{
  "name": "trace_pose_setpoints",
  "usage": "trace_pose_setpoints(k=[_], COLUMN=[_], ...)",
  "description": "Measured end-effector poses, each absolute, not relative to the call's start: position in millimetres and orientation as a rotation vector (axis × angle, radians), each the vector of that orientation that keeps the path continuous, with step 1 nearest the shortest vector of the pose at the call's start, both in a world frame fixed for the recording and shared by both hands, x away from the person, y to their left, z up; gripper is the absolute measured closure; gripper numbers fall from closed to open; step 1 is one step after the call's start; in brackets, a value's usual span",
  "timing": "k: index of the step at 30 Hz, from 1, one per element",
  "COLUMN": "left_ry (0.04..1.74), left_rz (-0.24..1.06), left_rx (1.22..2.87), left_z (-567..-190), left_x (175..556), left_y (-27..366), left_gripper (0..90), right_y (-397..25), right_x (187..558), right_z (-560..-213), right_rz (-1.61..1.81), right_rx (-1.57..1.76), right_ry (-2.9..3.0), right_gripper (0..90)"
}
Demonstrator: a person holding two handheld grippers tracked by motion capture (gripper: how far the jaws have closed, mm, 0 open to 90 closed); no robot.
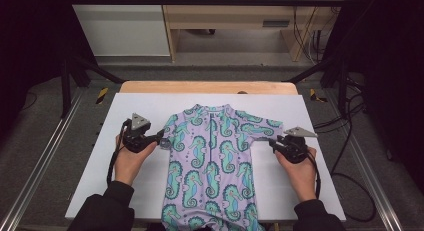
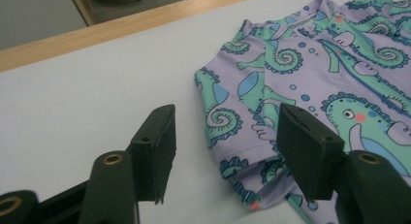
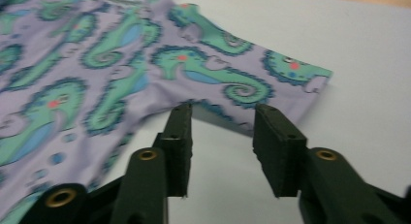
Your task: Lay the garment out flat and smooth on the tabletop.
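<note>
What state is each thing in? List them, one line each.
Purple seahorse-print children's swimsuit: spread flat, front up, zip closed, legs overhanging the near edge.
Left hand-held gripper: open, jaws straddling the sleeve hem.
Right hand-held gripper: open, at the other sleeve's lower edge.
White table board: flat, bearing the swimsuit.

There are no words, numbers, labels or brand names to read in any of the pictures. The purple short-sleeved suit (image 1: 212,161) in the middle of the high view has only pictures on it: green and blue seahorses and little blue dots, no letters. At the left and right edges of the table there are small yellow and black striped marks (image 1: 102,95), but they carry no writing. The flat white board (image 1: 150,103) under the suit is blank.
</note>
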State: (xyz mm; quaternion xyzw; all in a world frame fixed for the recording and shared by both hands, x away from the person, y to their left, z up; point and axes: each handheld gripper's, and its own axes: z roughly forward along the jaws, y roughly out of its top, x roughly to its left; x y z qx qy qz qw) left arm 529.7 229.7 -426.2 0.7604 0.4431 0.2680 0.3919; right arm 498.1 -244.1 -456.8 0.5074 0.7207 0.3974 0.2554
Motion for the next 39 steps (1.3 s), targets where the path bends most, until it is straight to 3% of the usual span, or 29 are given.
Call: trace_pose_setpoints(k=[2,3,4,5,6,12,19,32,39], left_ry=[1.122,1.122,1.129,1.129,1.142,1.208,1.234,1.188,1.144], left_rz=[0.672,0.672,0.654,0.654,0.643,0.598,0.425,0.525,0.586], left_rx=[1.946,1.946,1.946,1.946,1.946,2.009,2.069,2.042,2.056], left_z=[-428,-428,-430,-430,-433,-444,-459,-457,-450], left_x=[535,535,539,539,542,550,555,545,543], left_y=[228,228,228,228,228,229,221,217,219], left_gripper=[37.0,35.2,34.5,34.3,33.7,32.6,34.8,77.2,85.0], right_y=[-235,-235,-227,-227,-222,-219,-216,-218,-218], right_x=[482,482,467,467,452,428,427,427,427], right_z=[-456,-456,-457,-457,-459,-473,-473,-474,-475], right_rz=[1.129,1.129,1.154,1.154,1.197,1.198,1.204,1.196,1.195], right_rx=[1.342,1.342,1.315,1.315,1.304,1.246,1.218,1.224,1.230], right_ry=[1.956,1.956,1.969,1.969,1.961,1.933,1.932,1.919,1.923], right_gripper=[48.8,48.8,38.4,38.4,30.8,29.0,29.2,29.8,29.8])
